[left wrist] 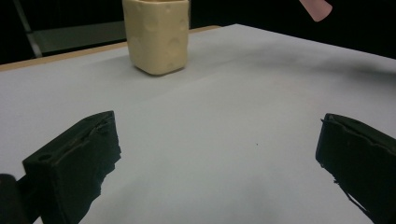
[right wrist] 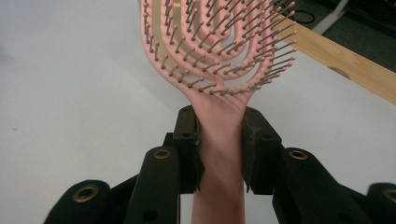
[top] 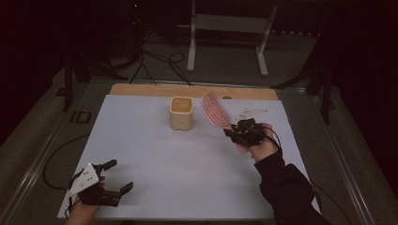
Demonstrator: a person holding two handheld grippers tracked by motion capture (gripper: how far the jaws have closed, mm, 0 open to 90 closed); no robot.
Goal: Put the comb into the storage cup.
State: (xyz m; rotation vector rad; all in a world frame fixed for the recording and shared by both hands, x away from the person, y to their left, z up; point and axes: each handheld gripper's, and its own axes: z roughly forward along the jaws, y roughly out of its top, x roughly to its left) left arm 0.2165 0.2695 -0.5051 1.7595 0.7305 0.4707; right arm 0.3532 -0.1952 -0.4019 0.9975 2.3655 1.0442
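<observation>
Here your right gripper [right wrist: 219,149] has its jaws pressed on either side of the pink hairbrush [right wrist: 217,56], clamping the handle just below the vented head, so the bristled head rises past the fingertips while the handle runs back between the jaws toward you. In the high view that right gripper [top: 233,129] holds the hairbrush [top: 215,109] off the white table [top: 164,154], its head tilted up just to the right of the yellow cup [top: 181,112]. Your left gripper [top: 121,176] sits at the near left corner, jaws spread wide with nothing between them, pointing across the table at the yellow cup [left wrist: 157,35], well apart from it
</observation>
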